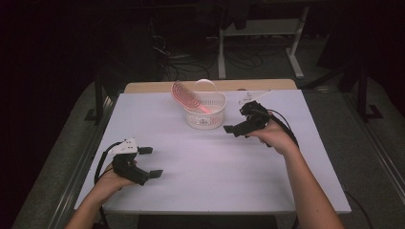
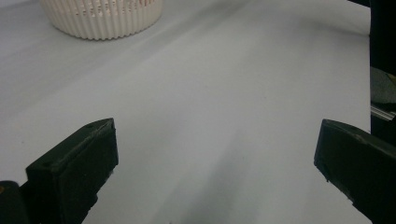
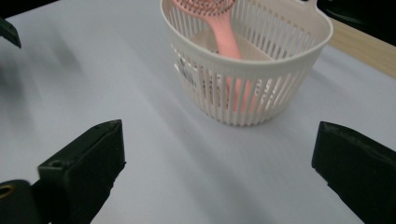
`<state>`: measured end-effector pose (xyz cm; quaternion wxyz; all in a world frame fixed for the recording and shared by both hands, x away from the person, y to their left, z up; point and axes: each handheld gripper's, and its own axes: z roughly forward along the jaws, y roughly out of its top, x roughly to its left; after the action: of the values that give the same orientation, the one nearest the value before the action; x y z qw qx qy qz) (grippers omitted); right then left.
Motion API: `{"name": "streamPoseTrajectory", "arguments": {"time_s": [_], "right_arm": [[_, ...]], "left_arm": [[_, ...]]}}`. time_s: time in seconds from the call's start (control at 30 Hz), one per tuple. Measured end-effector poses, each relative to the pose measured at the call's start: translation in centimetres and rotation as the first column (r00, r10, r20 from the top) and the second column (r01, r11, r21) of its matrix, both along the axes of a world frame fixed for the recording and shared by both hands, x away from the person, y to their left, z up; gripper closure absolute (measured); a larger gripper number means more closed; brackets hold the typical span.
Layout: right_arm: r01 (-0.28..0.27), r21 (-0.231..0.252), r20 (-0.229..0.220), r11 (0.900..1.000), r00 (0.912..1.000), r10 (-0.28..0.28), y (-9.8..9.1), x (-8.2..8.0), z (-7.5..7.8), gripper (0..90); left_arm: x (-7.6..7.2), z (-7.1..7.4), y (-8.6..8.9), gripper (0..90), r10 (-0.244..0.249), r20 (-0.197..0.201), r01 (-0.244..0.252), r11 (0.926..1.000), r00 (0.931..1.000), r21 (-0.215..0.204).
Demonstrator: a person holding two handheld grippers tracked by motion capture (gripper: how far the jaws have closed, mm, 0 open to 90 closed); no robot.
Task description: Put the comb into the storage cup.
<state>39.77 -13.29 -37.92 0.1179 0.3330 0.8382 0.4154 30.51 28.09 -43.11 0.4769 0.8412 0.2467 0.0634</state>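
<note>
Item one: a pink plastic hairbrush with a slotted oval head [image 1: 184, 95], which I find standing tilted inside a white slatted plastic basket [image 1: 204, 120]; its handle runs down to the basket floor and its head leans up over the far-left rim. In the right gripper view the pink handle [image 3: 226, 32] shows through the white slats [image 3: 261, 100]. Item two: the basket itself, round, upright, sitting at the far middle of a white rectangular table top [image 1: 205, 167], near the bare wooden strip [image 1: 143, 87] along the far edge. Item three: my right gripper [image 1: 237, 125], black, held just above the table to the right of the basket and near it, apart from it; its jaws stand wide with nothing between them, and the basket lies ahead of them in its own view. Item four: my left gripper [image 1: 151, 162], black with a grey plate on top, held low at the near left of the table, well apart from the basket; its jaws are likewise spread wide over bare table, and its own view catches the basket wall [image 2: 102, 21] at the far left corner.
</note>
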Motion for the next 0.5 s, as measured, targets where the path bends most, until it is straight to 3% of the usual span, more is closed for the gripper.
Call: {"name": "streamPoseTrajectory", "arguments": {"time_s": [0.5], "right_arm": [[0.021,0.036,0.022,0.9991,0.9995,-0.022,-2.2,-3.4,-2.3,0.8]], "left_arm": [[0.5,-0.4,-0.1,0.0,-0.005,0.019,0.005,1.0000,0.9998,0.002]]}}
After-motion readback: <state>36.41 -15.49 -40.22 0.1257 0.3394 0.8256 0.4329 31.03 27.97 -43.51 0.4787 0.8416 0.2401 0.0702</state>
